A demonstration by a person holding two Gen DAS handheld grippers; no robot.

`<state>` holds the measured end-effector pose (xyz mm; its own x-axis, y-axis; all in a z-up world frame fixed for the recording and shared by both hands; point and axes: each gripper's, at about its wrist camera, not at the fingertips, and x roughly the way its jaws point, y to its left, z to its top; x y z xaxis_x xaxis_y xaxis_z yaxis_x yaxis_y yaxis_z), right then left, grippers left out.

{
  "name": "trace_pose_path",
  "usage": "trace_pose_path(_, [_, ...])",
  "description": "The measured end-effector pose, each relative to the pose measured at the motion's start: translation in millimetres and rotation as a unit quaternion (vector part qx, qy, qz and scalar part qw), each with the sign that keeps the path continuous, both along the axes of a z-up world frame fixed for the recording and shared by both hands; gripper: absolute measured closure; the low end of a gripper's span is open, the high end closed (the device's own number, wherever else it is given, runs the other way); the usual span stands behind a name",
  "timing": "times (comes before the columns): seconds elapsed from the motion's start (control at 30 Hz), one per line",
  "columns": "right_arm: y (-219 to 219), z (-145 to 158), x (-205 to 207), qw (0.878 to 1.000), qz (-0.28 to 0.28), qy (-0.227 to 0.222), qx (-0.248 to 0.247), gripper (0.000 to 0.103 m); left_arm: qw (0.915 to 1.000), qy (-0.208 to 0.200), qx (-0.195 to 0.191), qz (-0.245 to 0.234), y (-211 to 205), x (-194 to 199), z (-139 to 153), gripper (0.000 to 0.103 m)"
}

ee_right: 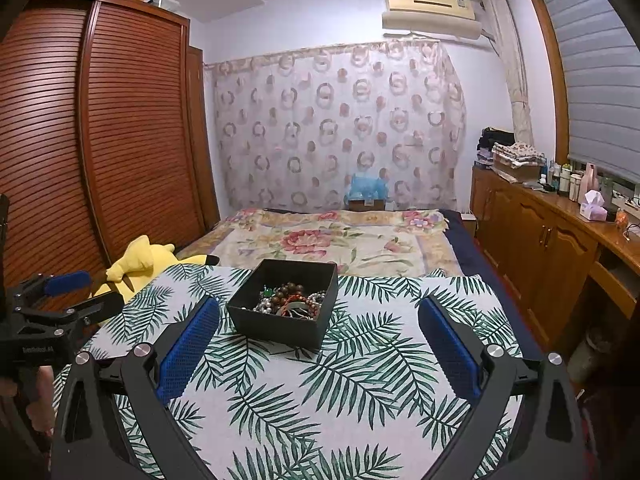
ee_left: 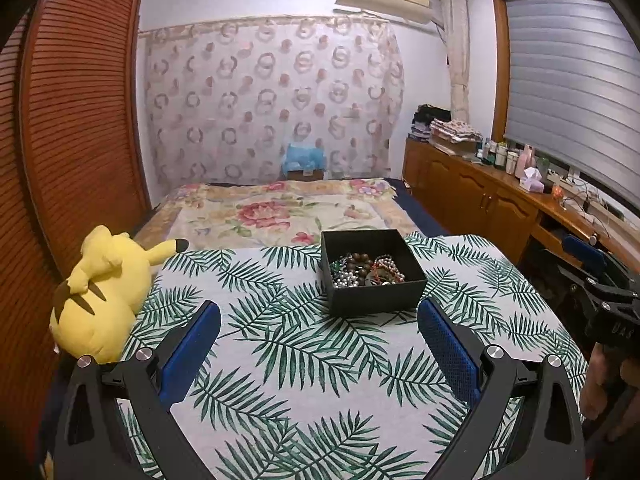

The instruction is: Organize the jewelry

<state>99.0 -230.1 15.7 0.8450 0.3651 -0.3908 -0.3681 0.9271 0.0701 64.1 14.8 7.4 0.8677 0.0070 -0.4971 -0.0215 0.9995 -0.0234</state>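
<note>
A black open box [ee_left: 376, 296] stands on the leaf-print cloth [ee_left: 304, 360] and holds a tangle of bead jewelry [ee_left: 366, 272]: brown wooden beads, silver beads, red and green pieces. My left gripper [ee_left: 319, 322] is open and empty, above the cloth, just short of the box. In the right wrist view the same box [ee_right: 280, 324] with the jewelry [ee_right: 290, 300] sits ahead to the left. My right gripper [ee_right: 319, 320] is open and empty, near the box's front side. Each gripper shows at the other view's edge [ee_left: 604, 280] [ee_right: 60, 300].
A yellow plush toy [ee_left: 104, 292] lies at the cloth's left edge. A floral bedspread [ee_left: 280, 212] lies beyond the box. A wooden louvered wardrobe [ee_left: 76, 120] stands left. A wooden cabinet [ee_left: 480, 192] with bottles and a tissue box runs along the right.
</note>
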Motion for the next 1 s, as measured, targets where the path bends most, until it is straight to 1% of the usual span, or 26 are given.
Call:
trace_pose_path(0.73, [2.4, -3.5, -2.5, 1.0, -0.001, 0.003, -0.001, 0.003, 1.0, -0.001, -0.003, 0.001, 1.4, -0.6, -0.2, 0.008])
trace_pose_path(1.0, [4.1, -9.6, -5.2, 1.0, 0.0, 0.005, -0.001, 0.003, 1.0, 0.001, -0.004, 0.002, 1.5, -0.3, 0.9, 0.008])
